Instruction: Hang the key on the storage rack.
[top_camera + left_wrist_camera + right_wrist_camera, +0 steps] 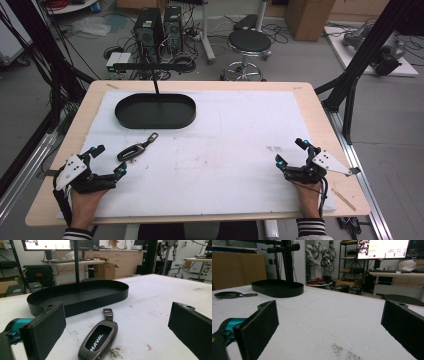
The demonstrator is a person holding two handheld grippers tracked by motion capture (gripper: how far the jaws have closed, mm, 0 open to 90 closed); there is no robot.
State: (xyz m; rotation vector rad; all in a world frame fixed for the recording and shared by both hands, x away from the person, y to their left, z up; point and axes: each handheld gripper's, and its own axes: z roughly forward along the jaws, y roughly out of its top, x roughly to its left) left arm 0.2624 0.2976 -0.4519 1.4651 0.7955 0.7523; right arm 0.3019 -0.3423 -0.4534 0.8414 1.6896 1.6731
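Observation:
A dark grey car key fob (pixel 136 148) marked HAVAL lies on the white mat, left of centre, its strap end pointing toward the tray. In the left gripper view the key fob (pixel 98 339) lies flat just ahead of my open jaws. My left gripper (pixel 108 160) rests at the table's front left, open, just left of the fob and apart from it. A black oval tray (pixel 155 111) stands empty behind the fob; the tray (pixel 77 296) has a low wall. My right gripper (pixel 291 152) rests open at the front right, holding nothing.
A thin black post (pixel 156 85) rises from behind the tray. The white mat (pixel 225 150) covers most of the wooden table (pixel 320 110). The tray (pixel 277 288) and the fob (pixel 229 294) lie far off to the left in the right gripper view.

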